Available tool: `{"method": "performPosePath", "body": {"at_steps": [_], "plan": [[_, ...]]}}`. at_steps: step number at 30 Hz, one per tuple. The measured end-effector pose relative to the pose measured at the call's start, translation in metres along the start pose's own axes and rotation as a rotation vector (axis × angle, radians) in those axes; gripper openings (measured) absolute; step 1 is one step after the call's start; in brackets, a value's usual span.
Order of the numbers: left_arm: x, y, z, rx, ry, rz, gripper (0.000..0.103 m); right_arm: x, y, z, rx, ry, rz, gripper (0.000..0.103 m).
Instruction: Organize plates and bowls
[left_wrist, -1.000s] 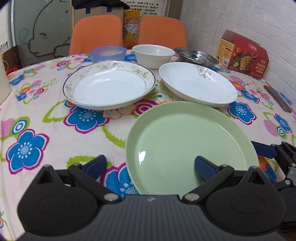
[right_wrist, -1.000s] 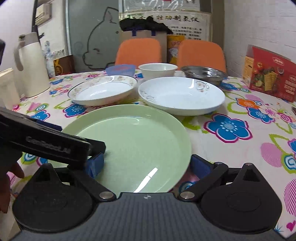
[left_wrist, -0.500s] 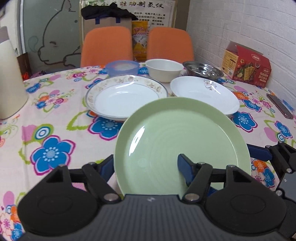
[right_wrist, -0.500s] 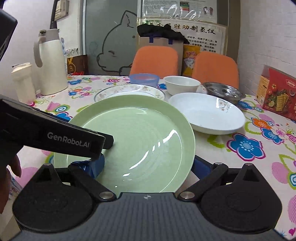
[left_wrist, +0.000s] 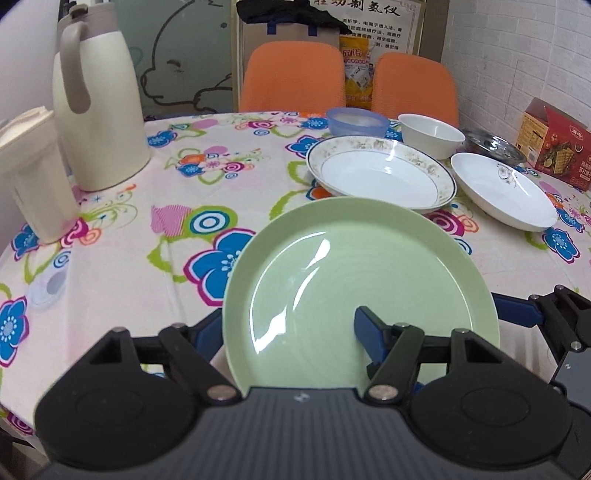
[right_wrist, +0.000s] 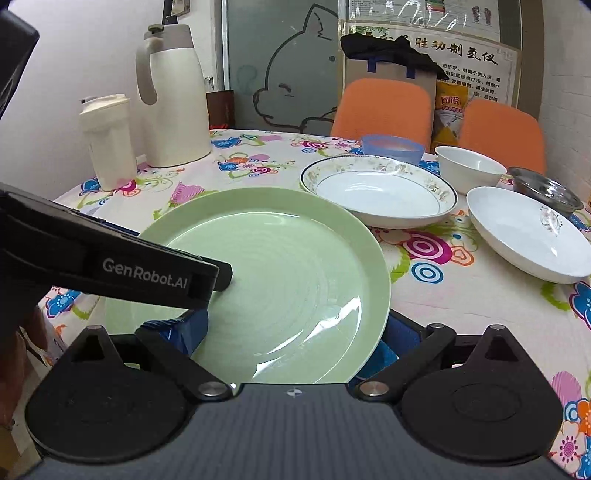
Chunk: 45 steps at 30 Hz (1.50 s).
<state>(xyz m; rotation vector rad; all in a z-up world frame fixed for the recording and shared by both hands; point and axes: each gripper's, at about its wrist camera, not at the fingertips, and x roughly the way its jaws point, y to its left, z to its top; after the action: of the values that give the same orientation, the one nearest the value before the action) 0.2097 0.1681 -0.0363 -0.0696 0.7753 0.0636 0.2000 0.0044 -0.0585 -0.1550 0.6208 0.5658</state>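
Left claw (left_wrist: 288, 332), right claw (right_wrist: 291, 332) both grip round glossy green plate (left_wrist: 354, 266).

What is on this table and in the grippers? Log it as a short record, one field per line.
held item: green plate, apparently raised off the table
left gripper: closed on the green plate's near rim, one finger on its face
right gripper: fingers either side of the plate's rim; grip unclear
plates on table: floral-rim plate, white plate, side by side
bowls behind them: blue bowl, white bowl, steel bowl
far left: cream thermos
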Motion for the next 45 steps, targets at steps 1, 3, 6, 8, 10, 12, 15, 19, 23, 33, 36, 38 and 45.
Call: {"method": "performPosePath", "body": {"at_steps": [1, 3, 6, 8, 10, 12, 15, 19, 23, 33, 36, 38, 45], "plan": [[0.004, 0.002, 0.0, -0.007, 0.007, -0.007, 0.067, 0.002, -0.001, 0.0, 0.013, 0.009, 0.002, 0.087], [0.014, 0.005, 0.0, -0.022, 0.019, -0.018, 0.068, 0.006, -0.002, 0.001, 0.018, 0.016, -0.002, 0.088], [0.021, 0.008, 0.004, -0.034, 0.006, -0.032, 0.068, 0.012, -0.003, 0.004, 0.016, 0.016, -0.006, 0.088], [0.024, 0.008, 0.007, -0.032, 0.005, -0.033, 0.068, 0.014, -0.003, 0.006, 0.017, 0.019, -0.006, 0.088], [0.025, 0.008, 0.007, -0.025, 0.003, -0.037, 0.068, 0.013, -0.005, 0.005, 0.015, 0.024, 0.0, 0.088], [0.025, 0.008, 0.006, -0.028, 0.0, -0.053, 0.072, 0.01, -0.007, 0.004, 0.011, 0.027, 0.013, 0.087], [0.023, 0.01, 0.006, -0.032, -0.014, -0.066, 0.089, 0.003, -0.013, 0.006, 0.009, 0.03, 0.029, 0.086], [0.006, 0.028, 0.022, -0.097, -0.114, -0.076, 0.095, -0.01, -0.038, 0.022, 0.052, -0.038, -0.027, 0.086], [0.007, 0.041, 0.052, -0.122, -0.163, -0.043, 0.097, 0.01, -0.059, 0.043, 0.076, -0.023, -0.061, 0.086], [0.05, 0.045, 0.097, -0.114, -0.144, -0.019, 0.098, 0.08, -0.099, 0.079, 0.228, 0.079, -0.007, 0.087], [0.063, 0.044, 0.108, -0.109, -0.134, -0.028, 0.098, 0.094, -0.1, 0.084, 0.245, 0.109, -0.015, 0.086], [0.073, 0.042, 0.116, -0.104, -0.12, -0.048, 0.098, 0.1, -0.097, 0.086, 0.236, 0.113, -0.011, 0.087], [0.112, 0.019, 0.14, -0.015, -0.062, -0.097, 0.098, 0.106, -0.091, 0.088, 0.175, 0.121, -0.018, 0.088]]}}
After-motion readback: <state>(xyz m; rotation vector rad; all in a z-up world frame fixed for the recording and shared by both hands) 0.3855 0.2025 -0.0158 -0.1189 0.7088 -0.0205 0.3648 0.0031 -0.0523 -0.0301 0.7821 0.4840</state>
